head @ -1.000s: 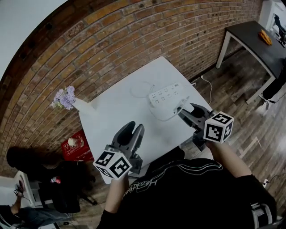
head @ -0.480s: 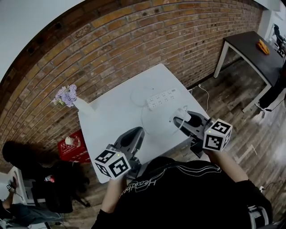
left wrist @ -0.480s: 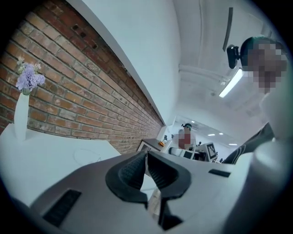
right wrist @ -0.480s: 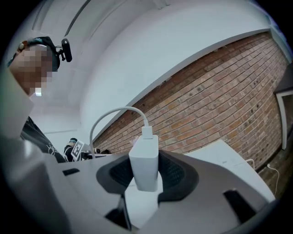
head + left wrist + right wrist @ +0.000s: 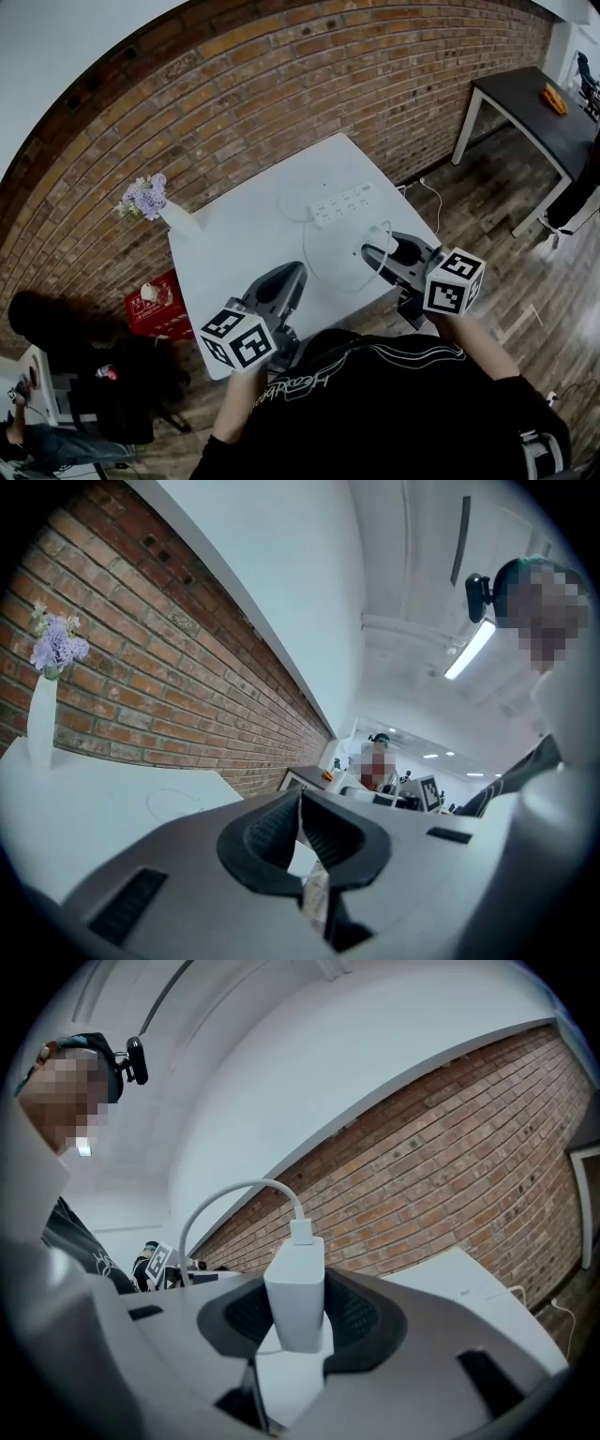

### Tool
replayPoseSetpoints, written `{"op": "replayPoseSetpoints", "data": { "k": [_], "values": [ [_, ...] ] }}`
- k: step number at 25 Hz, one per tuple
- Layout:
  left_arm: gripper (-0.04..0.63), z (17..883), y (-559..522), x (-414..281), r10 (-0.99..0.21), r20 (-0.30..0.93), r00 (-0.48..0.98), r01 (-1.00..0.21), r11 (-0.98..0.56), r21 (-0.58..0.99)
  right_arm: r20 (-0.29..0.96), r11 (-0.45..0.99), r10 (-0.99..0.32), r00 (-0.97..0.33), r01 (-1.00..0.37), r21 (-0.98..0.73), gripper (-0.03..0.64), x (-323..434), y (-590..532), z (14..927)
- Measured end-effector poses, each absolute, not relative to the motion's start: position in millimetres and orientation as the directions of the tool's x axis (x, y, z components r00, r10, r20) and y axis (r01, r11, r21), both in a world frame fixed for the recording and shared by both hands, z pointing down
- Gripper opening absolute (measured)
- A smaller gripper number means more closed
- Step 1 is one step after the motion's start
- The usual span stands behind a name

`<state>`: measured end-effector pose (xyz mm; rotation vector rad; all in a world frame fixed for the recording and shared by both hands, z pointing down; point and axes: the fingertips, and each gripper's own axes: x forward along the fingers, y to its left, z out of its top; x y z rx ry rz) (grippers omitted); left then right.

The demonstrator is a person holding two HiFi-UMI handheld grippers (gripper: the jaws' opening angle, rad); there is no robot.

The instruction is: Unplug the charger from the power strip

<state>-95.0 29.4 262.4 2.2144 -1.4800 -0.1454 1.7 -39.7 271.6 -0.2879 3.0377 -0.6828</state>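
On the white table (image 5: 244, 234) the white power strip (image 5: 342, 203) lies near the far right corner. My right gripper (image 5: 375, 253) is shut on the white charger (image 5: 298, 1293), which stands upright between the pads (image 5: 361, 1314), off the strip and nearer to me. Its white cable (image 5: 323, 272) loops across the table. My left gripper (image 5: 289, 278) hovers over the table's near edge; its jaws are closing the last bit to shut, with nothing between them (image 5: 300, 832).
A white vase of purple flowers (image 5: 155, 202) stands at the table's far left corner against the brick wall. A red crate (image 5: 150, 305) sits on the floor to the left. A dark table (image 5: 525, 94) is at the far right.
The right gripper has drawn the charger away from the power strip towards me, and the cable now loops wide on the table. The left gripper's jaws have gone from open to shut.
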Motion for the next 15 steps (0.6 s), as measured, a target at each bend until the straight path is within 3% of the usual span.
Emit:
{"op": "replayPoseSetpoints", "data": {
  "k": [15],
  "values": [
    [0.011, 272, 21, -105, -0.900, 0.173, 0.399, -0.836, -0.281, 0.471, 0.055, 0.883, -0.169, -0.984, -0.176, -0.434, 0.123, -9, -46, 282]
  ]
}}
